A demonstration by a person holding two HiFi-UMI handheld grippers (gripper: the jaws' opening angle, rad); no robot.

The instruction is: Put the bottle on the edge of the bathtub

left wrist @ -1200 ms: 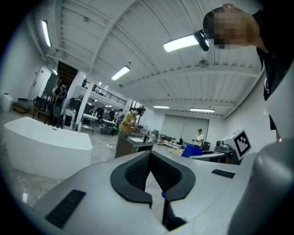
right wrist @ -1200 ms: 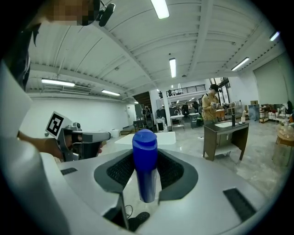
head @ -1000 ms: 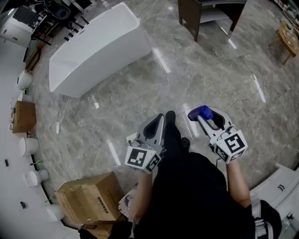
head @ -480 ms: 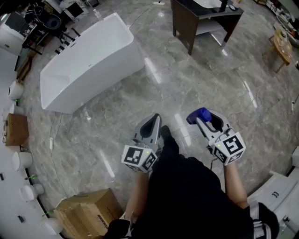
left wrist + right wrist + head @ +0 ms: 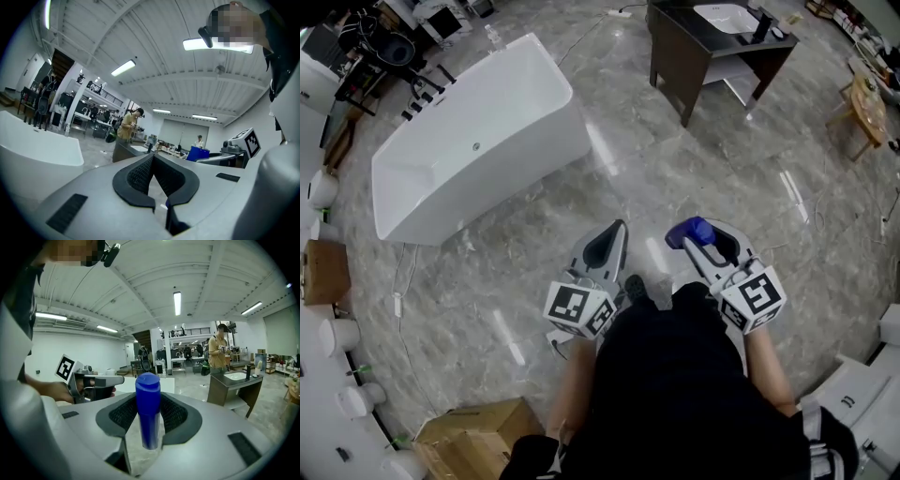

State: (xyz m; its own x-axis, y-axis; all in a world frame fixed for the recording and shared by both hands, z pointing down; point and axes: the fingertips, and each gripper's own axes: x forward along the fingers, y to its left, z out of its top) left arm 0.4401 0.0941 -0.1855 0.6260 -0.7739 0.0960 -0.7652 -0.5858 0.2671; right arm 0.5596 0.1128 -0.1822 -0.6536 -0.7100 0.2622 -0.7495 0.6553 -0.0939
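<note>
One dark cabinet (image 5: 675,56) near bathtub (image 5: 530,141)

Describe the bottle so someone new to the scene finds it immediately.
On the grey marble floor, right of the white bathtub, a person holds two grippers. The right gripper has its jaws shut on the blue capped bottle. The left gripper is empty, so only one holds anything blue.
</note>
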